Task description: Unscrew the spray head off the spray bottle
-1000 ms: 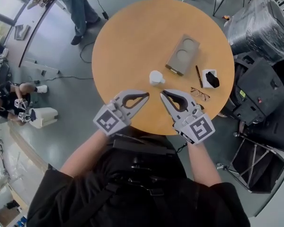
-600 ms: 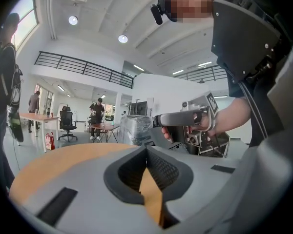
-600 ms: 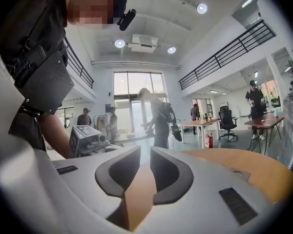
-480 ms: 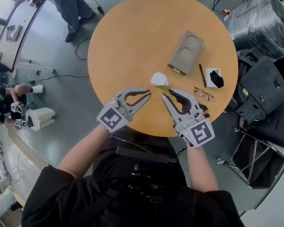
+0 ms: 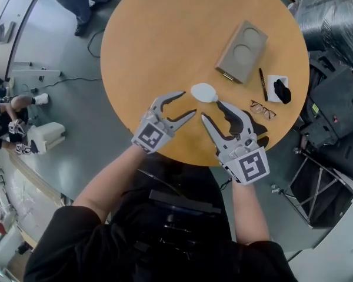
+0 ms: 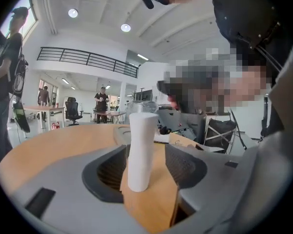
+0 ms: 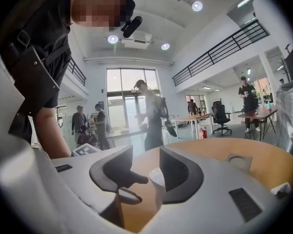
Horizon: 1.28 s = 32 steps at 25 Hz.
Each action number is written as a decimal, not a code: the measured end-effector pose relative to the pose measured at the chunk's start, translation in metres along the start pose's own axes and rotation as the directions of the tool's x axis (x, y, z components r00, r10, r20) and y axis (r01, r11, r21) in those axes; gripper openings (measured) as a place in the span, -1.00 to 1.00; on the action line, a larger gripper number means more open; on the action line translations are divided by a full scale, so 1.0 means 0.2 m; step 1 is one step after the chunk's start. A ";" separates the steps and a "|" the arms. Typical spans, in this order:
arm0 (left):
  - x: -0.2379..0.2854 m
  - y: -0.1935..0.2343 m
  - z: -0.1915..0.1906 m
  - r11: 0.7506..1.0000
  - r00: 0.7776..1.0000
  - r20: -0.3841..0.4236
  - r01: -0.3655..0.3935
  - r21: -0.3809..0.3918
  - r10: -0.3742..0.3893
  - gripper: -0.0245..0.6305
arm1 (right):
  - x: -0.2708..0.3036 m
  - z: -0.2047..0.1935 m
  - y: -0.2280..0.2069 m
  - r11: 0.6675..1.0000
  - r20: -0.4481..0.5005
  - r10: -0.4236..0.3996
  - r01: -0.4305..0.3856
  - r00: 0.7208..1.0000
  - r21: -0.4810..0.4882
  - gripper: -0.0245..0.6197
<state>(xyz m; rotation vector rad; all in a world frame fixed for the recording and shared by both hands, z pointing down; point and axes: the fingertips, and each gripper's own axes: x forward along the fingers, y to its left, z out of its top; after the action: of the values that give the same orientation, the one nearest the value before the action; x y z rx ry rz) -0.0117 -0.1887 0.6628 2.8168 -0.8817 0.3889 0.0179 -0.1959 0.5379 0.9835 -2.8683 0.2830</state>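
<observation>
A white spray bottle (image 5: 203,91) stands upright on the round wooden table (image 5: 159,34), near its front edge. My left gripper (image 5: 188,103) reaches it from the left. In the left gripper view the bottle (image 6: 141,150) rises in the gap of my left gripper (image 6: 149,160); the jaws have just been opening and neither pad presses on it. My right gripper (image 5: 211,109) comes in from the front right. Its jaws have also just been opening. In the right gripper view the bottle (image 7: 156,179) is half hidden behind the right jaw of my right gripper (image 7: 146,172).
A tan rectangular tray with two round recesses (image 5: 242,51) lies behind the bottle. To its right are a pen (image 5: 262,84), a black item on a white pad (image 5: 277,89) and glasses (image 5: 262,109). Black equipment (image 5: 335,98) stands right of the table.
Both grippers have dropped toward the table and moved forward to the bottle. Their jaws were together a second ago and now stand apart.
</observation>
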 end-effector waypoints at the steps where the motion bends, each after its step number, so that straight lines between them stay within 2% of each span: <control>1: 0.04 0.02 -0.07 1.000 1.000 -0.013 0.000 0.000 0.000 -0.09 | 0.01 -0.03 -0.02 1.000 -0.002 -0.004 0.004 1.000 0.004 -0.36; 5: 0.23 0.08 -0.28 1.000 0.999 -0.053 0.004 -0.001 -0.004 0.07 | 0.03 -0.15 -0.10 1.000 -0.010 -0.021 0.021 1.000 0.019 -0.35; 10: 0.42 0.09 -0.42 0.999 0.997 -0.079 0.019 0.028 -0.017 0.21 | 0.00 -0.27 -0.16 0.998 -0.015 -0.044 0.044 0.999 0.041 -0.35; 19: 0.63 0.09 -0.51 0.999 0.996 -0.083 0.025 0.043 -0.022 0.21 | -0.10 -0.42 -0.24 0.994 -0.024 -0.079 0.080 0.997 0.078 -0.35; 21: 0.64 0.08 -0.52 0.998 0.997 -0.080 0.029 0.058 -0.024 0.04 | -0.12 -0.43 -0.25 0.993 -0.025 -0.085 0.087 0.996 0.079 -0.35; 25: 0.62 0.06 -0.46 0.997 0.994 -0.097 0.049 0.052 -0.043 0.01 | -0.16 -0.40 -0.24 0.992 -0.024 -0.094 0.096 0.995 0.080 -0.35; 32: 0.43 0.01 -0.07 0.999 0.997 -0.068 0.040 0.034 -0.038 0.00 | -0.21 -0.16 -0.19 0.995 0.009 -0.082 0.082 0.997 0.052 -0.35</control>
<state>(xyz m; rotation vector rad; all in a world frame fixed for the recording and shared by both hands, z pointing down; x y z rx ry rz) 0.0526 -0.2332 0.7020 2.8299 -0.8133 0.4950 0.0750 -0.1938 0.5674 1.1121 -2.8346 0.3475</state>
